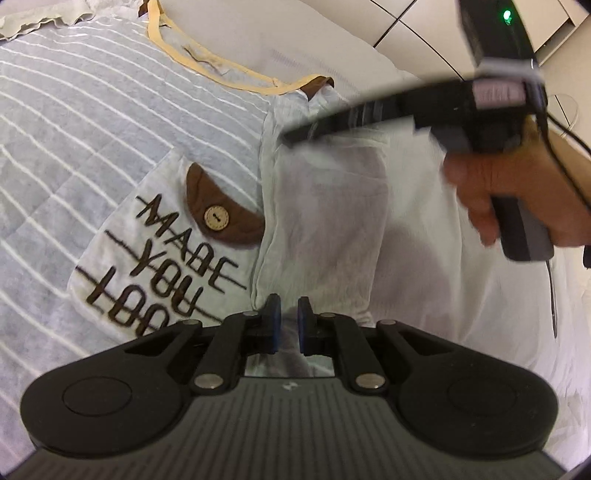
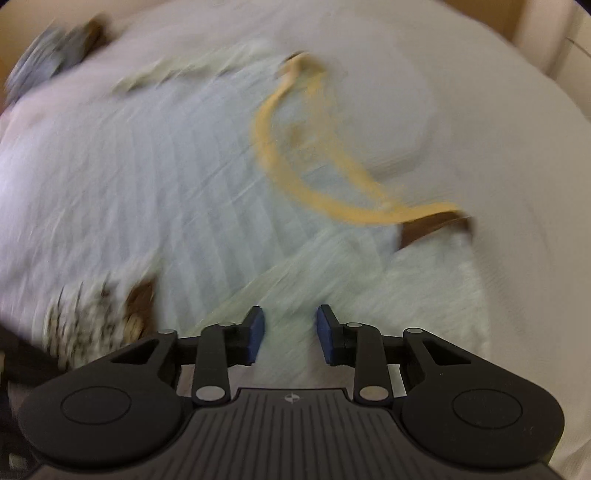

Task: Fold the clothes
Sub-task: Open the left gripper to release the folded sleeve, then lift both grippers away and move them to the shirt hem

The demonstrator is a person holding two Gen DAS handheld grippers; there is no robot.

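Note:
A pale blue shirt with white stripes lies flat, its yellow neckline at the far end. Its white pocket carries dark lettering and a brown buttoned flap. A pale sleeve is folded in beside the pocket. My left gripper hovers at the sleeve's near edge, shut to a narrow slit with nothing visibly pinched. A hand holds my right gripper, whose tips point at the sleeve's shoulder. In the blurred right wrist view, the right gripper stands open over the sleeve, near the neckline.
White bedding lies under the shirt and spreads to the right. A ruffled cream cloth sits at the far left corner. Tiled floor shows beyond the bed. A cable trails from the right gripper. A blurred grey object lies far left.

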